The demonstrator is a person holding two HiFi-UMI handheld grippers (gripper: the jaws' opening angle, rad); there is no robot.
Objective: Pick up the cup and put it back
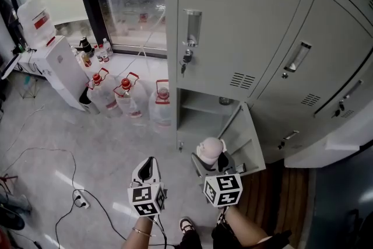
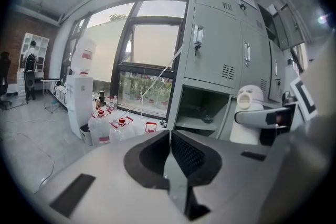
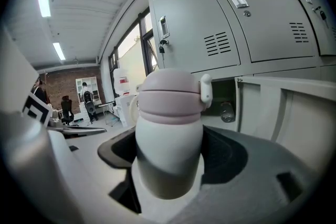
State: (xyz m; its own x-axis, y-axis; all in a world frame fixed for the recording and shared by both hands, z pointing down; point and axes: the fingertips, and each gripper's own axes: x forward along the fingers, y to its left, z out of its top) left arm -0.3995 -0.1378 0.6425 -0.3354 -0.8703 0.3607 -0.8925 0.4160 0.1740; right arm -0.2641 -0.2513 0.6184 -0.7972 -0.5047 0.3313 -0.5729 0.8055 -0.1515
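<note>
Right gripper view shows the right claw (image 3: 170, 165) clamped round a white, pink-lidded cup (image 3: 170, 118), held upright with the open locker compartment (image 3: 223, 93) beyond it at 2 o'clock, while the left claw (image 2: 169, 152), at its 9 o'clock, is pressed together, empty.

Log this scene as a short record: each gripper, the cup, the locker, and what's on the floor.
left gripper: jaws together, nothing between them
right gripper: shut on the cup's body
cup: white, pink lid on, upright, held outside the locker
locker compartment: lower one open, door swung out
floor: water jugs standing left of the locker
</note>
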